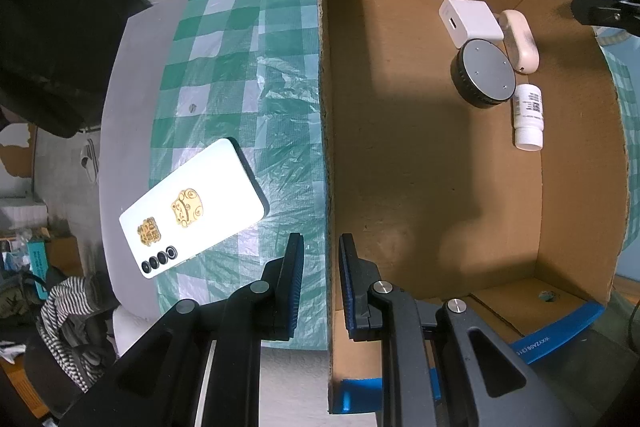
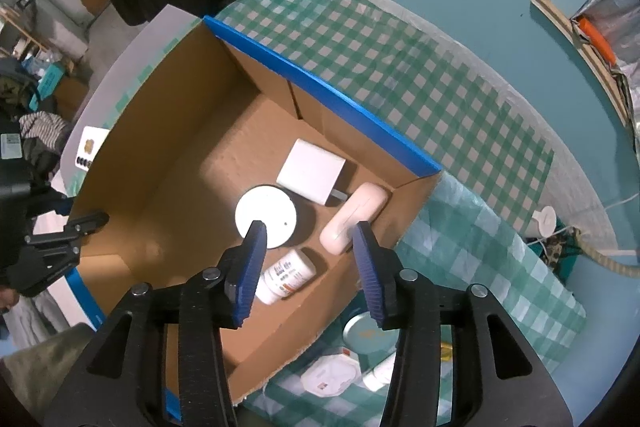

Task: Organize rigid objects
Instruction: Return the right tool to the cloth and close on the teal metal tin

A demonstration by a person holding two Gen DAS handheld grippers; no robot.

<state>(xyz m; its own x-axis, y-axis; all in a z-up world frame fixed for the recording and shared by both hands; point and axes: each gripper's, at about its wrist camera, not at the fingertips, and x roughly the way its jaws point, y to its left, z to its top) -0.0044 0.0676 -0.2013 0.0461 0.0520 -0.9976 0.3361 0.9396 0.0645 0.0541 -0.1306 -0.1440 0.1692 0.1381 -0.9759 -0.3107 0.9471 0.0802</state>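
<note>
Tabletop (image 2: 460, 99) under a green-and-white checked cloth (image 1: 248, 67). Directly on it: open cardboard box (image 2: 168, 131), white phone (image 1: 192, 207) face down left of the box, round tin (image 2: 366, 337), white puck (image 2: 330, 375) beside the box's near corner.

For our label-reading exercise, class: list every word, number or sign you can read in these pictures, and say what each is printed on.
"WXYZA06 (31": only partly legible, printed upside down on the blue tape along the cardboard box edge.
White pill bottle: label with barcode and print, too small to read.
White phone: two gold stickers with characters, not legible.
White charger: no text visible.
</note>
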